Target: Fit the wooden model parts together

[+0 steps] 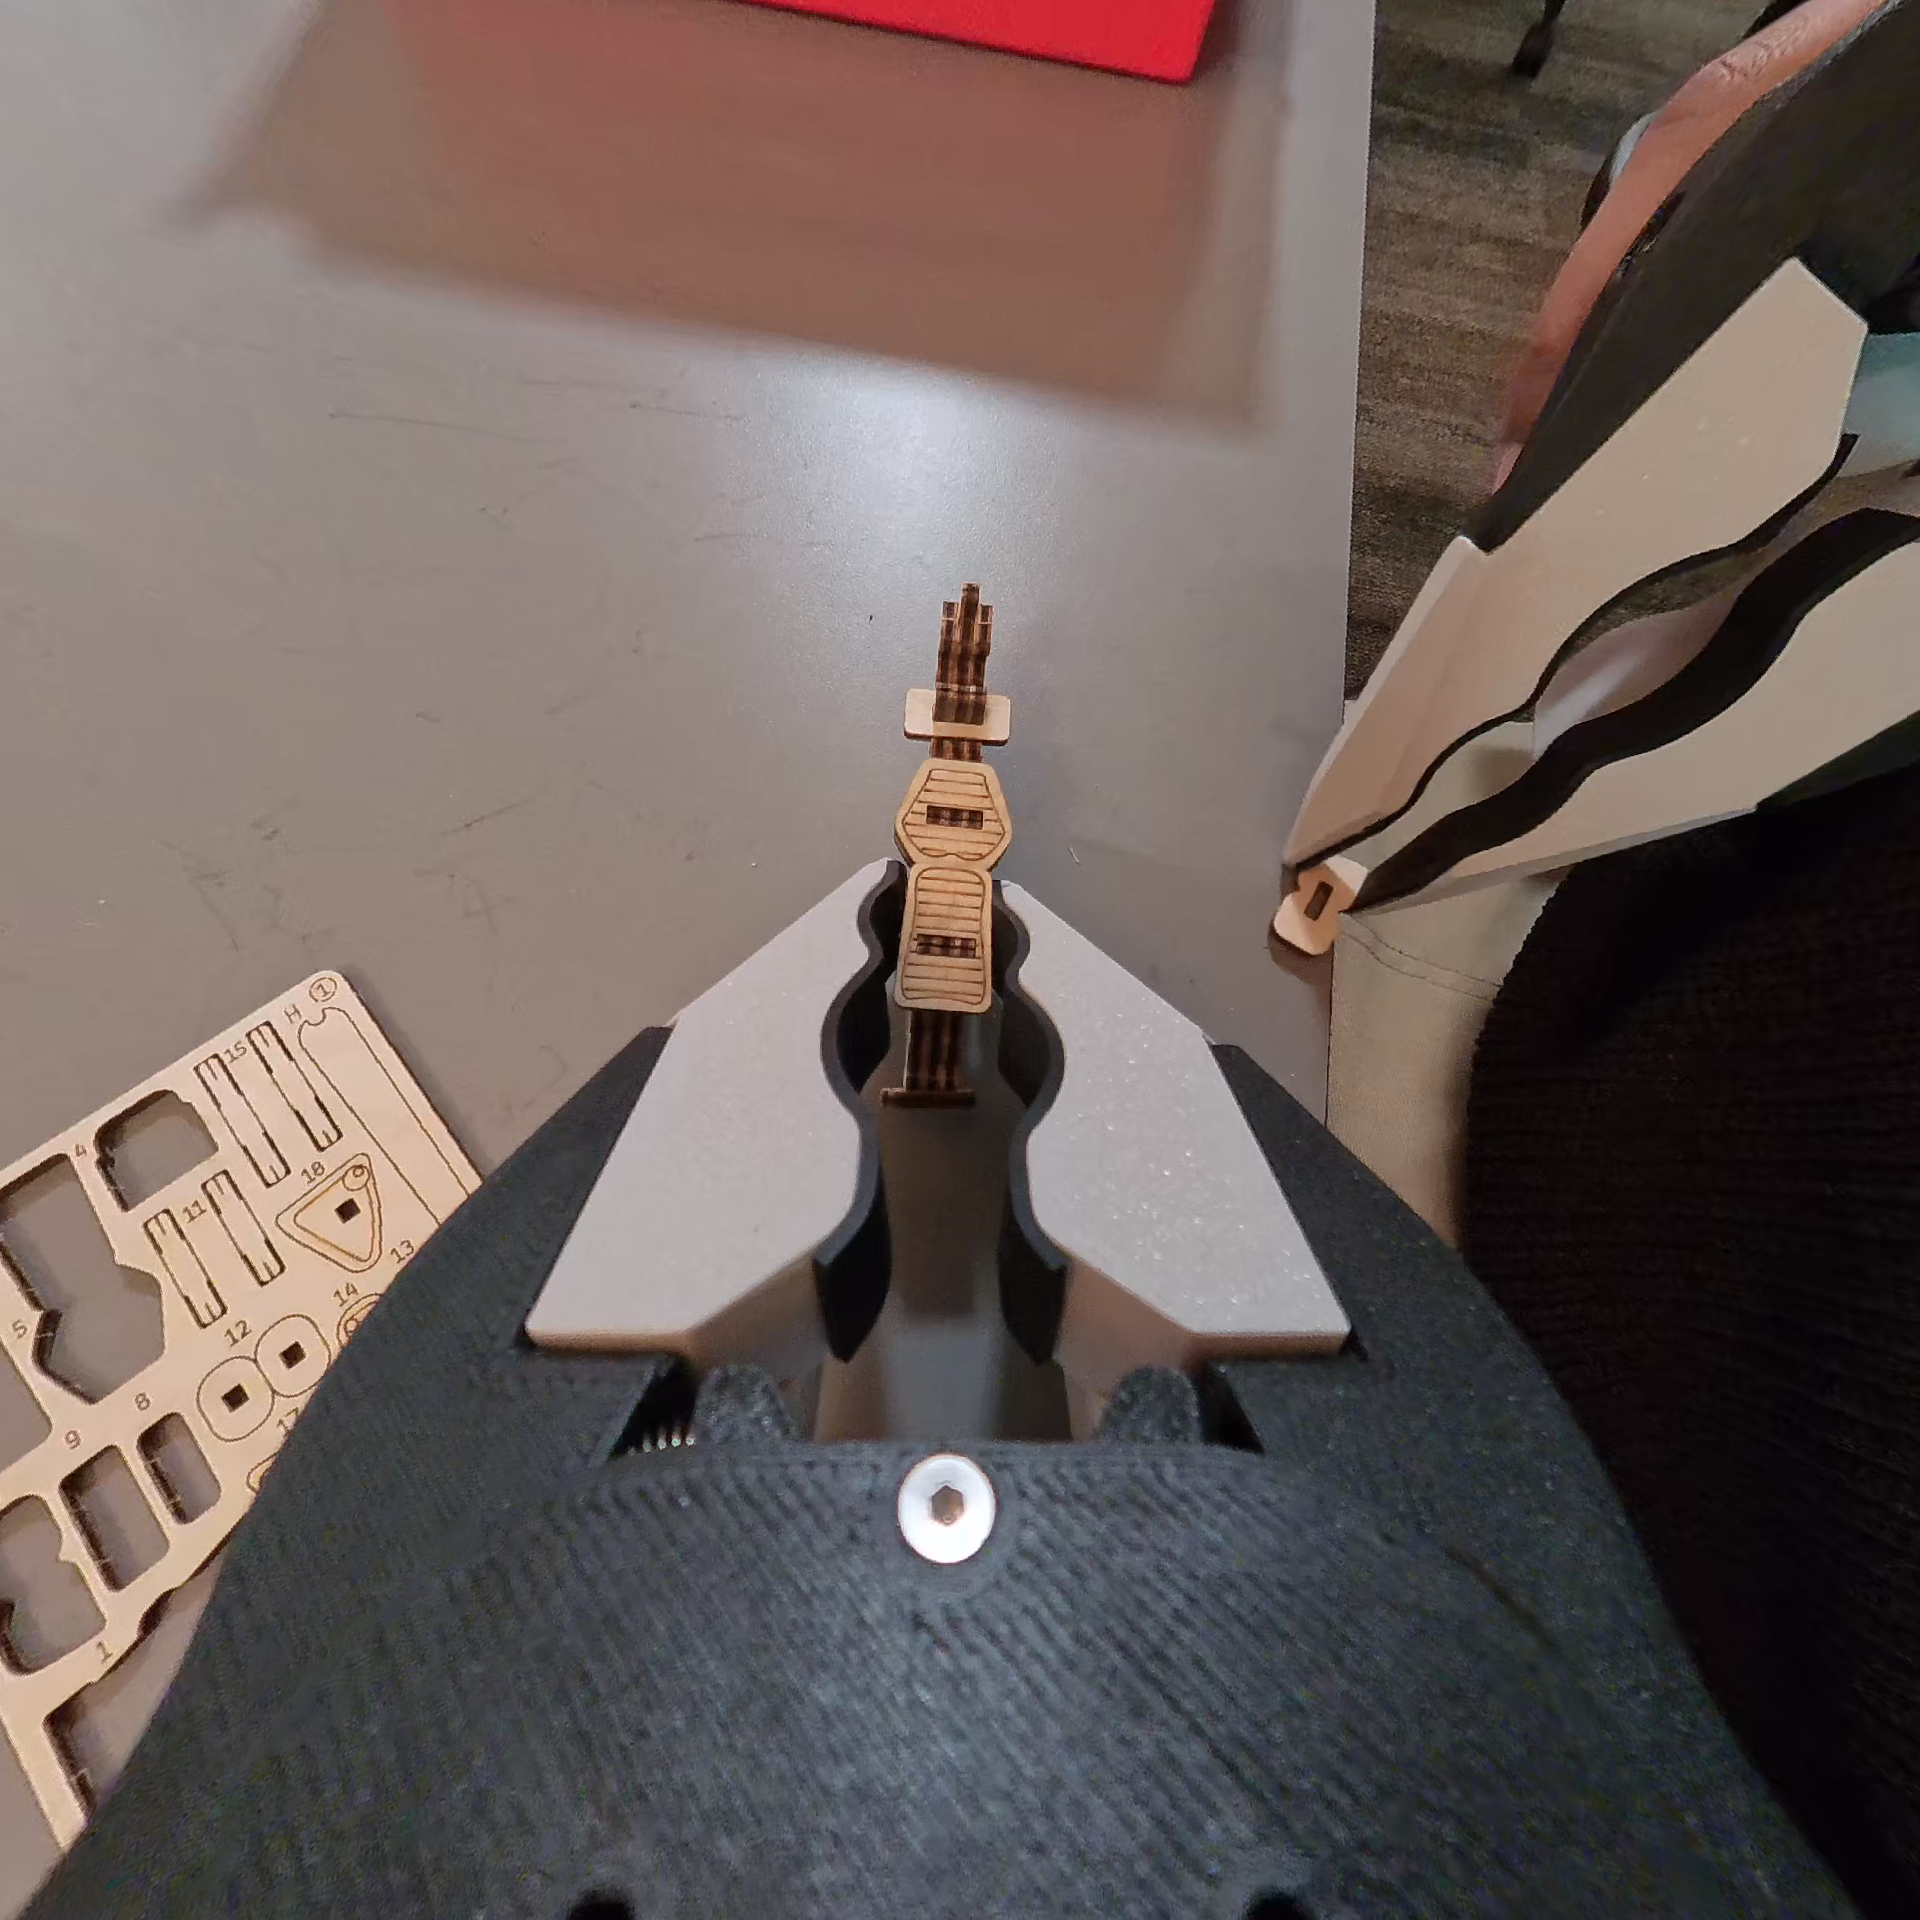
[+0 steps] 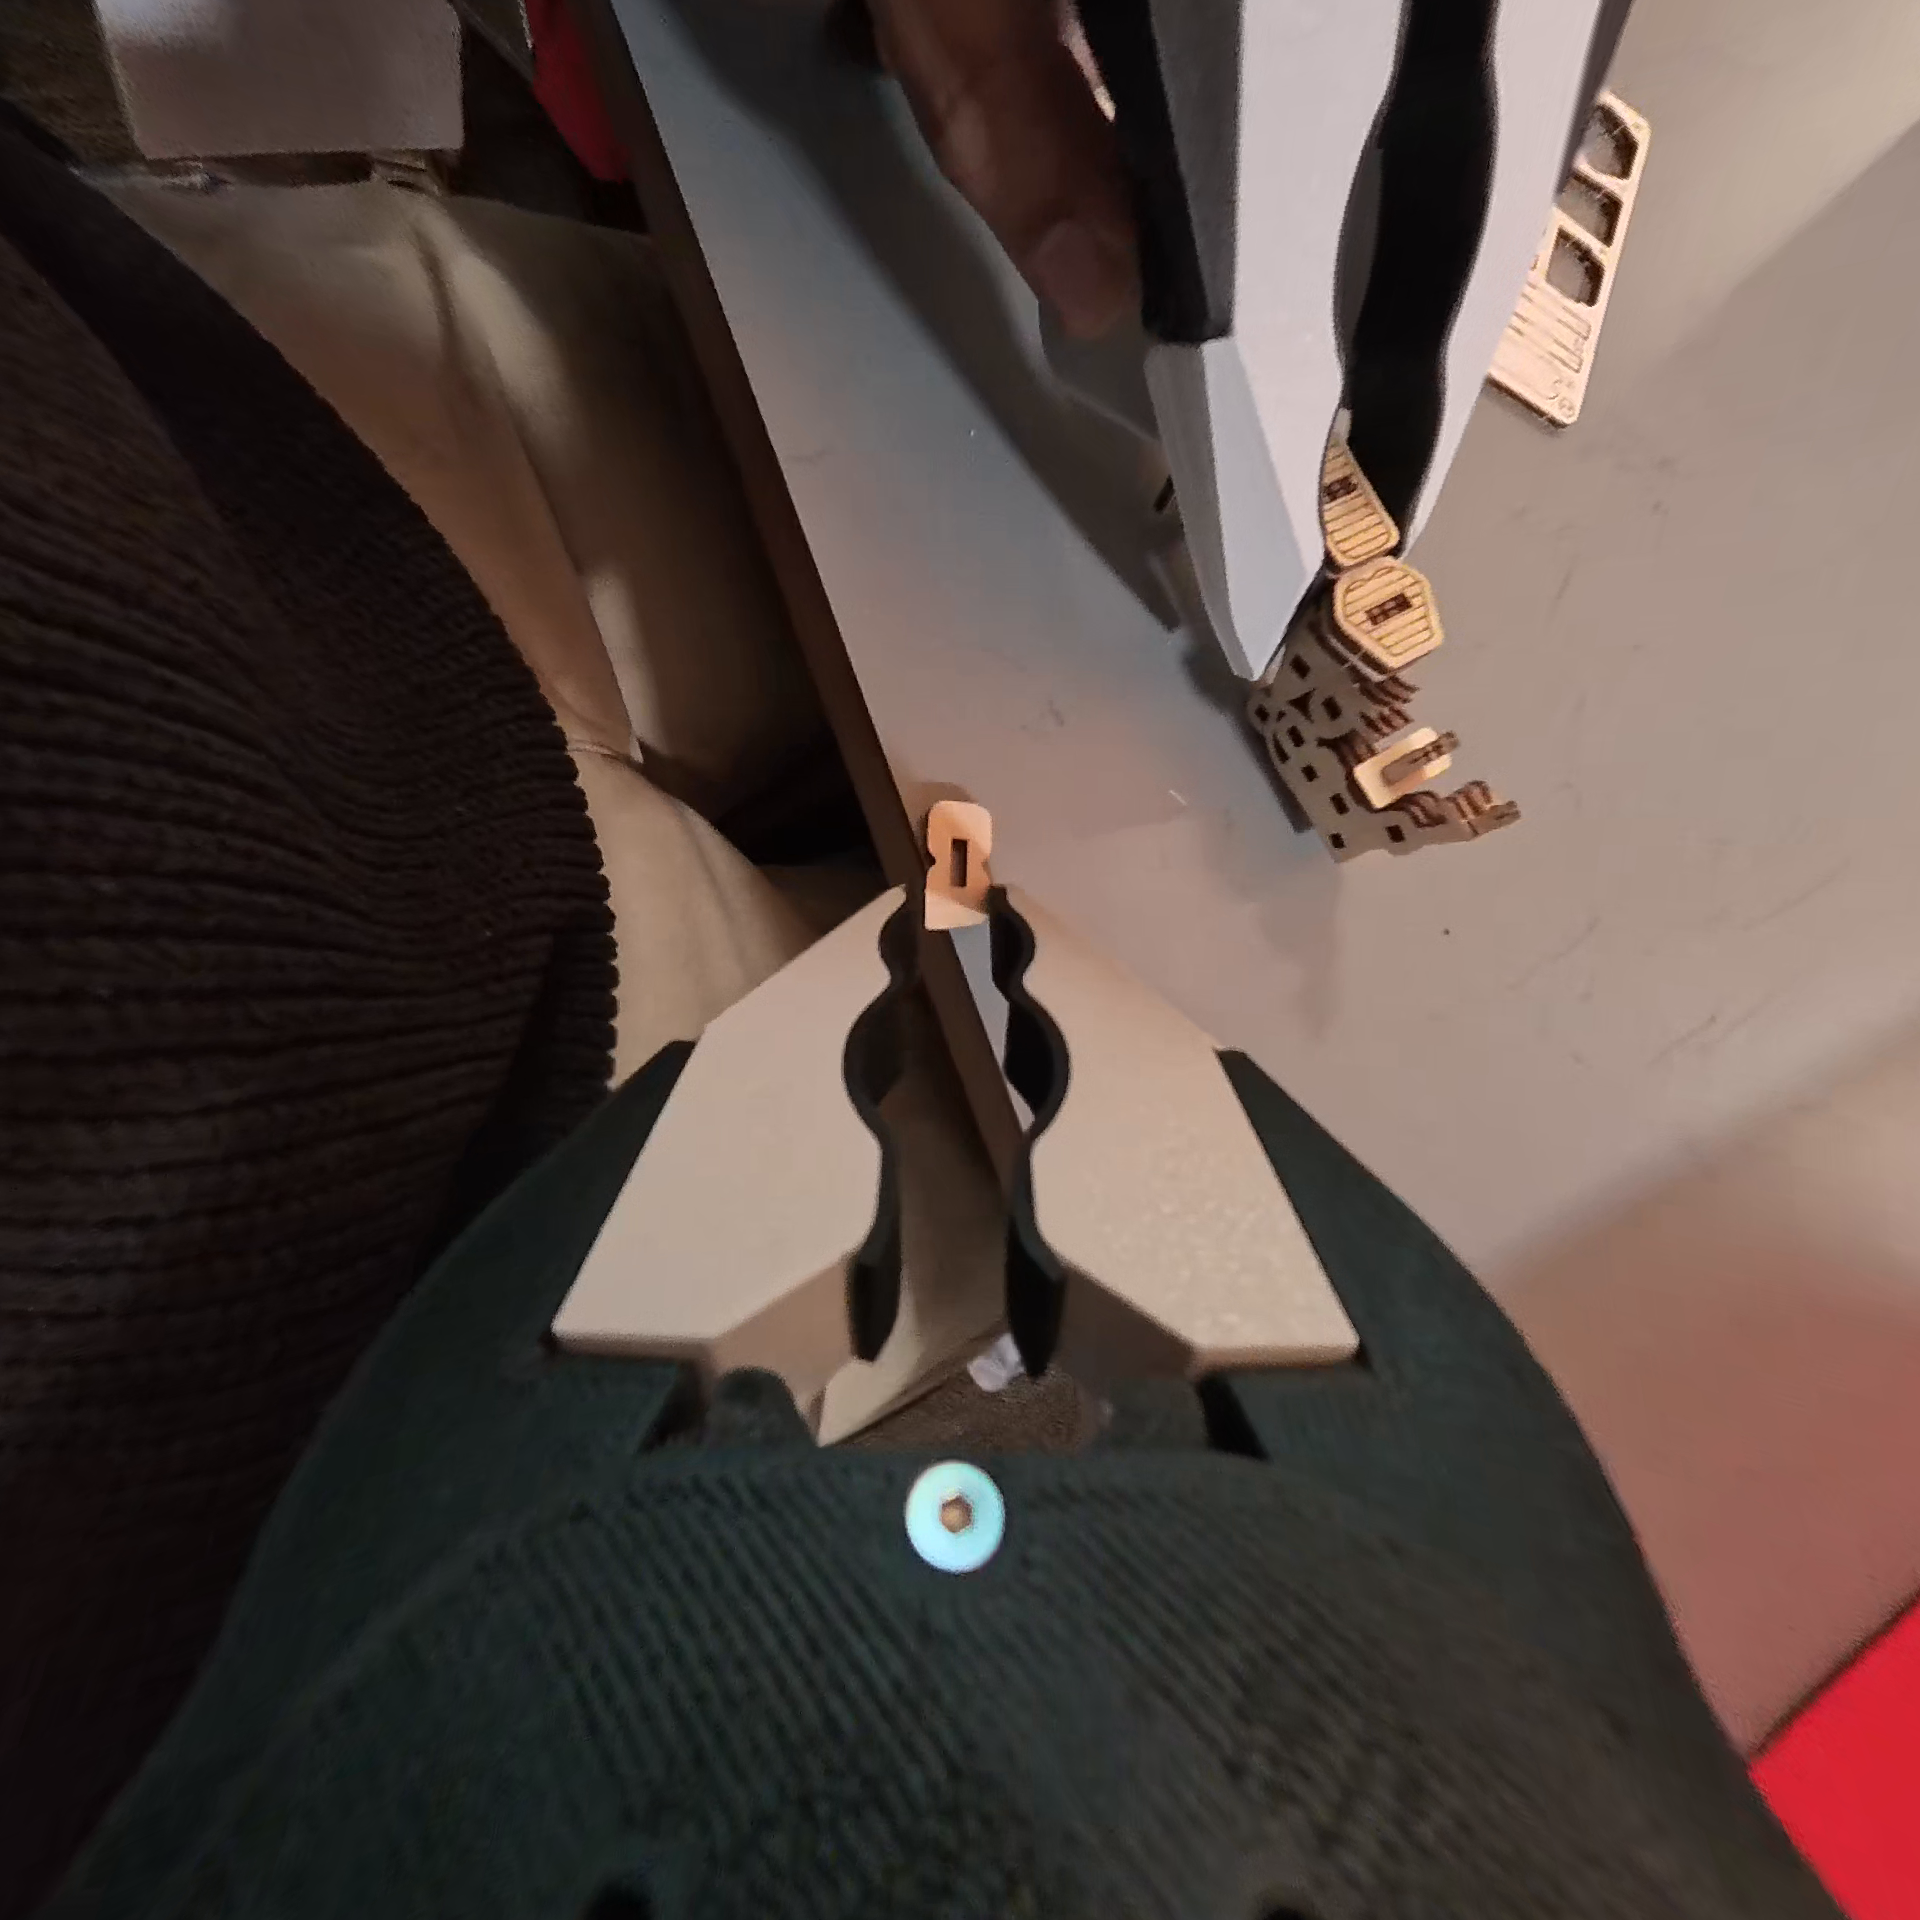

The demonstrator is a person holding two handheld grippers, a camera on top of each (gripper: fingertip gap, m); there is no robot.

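My left gripper (image 1: 948, 904) is shut on a partly built wooden model (image 1: 951, 862), a stack of thin ribs with slatted plates slotted on, sticking out forward above the grey table (image 1: 520, 582). The model also shows in the right wrist view (image 2: 1371, 717), held by the left gripper (image 2: 1351, 520). My right gripper (image 2: 961, 909) is shut on a small pale wooden plate with a rectangular slot (image 2: 958, 862), at the table's edge. In the left wrist view the right gripper (image 1: 1325, 883) and its small plate (image 1: 1314, 909) are to the right of the model, apart from it.
A laser-cut wooden parts sheet (image 1: 177, 1299) with several empty cut-outs lies at the left on the table; it also shows in the right wrist view (image 2: 1569, 260). A red sheet (image 1: 997, 31) lies at the far side. A person's dark knitted sleeve (image 2: 260, 831) and beige trousers are beside the table edge (image 1: 1351, 520). My right fingertips sit around 8 centimeters from my left ones.
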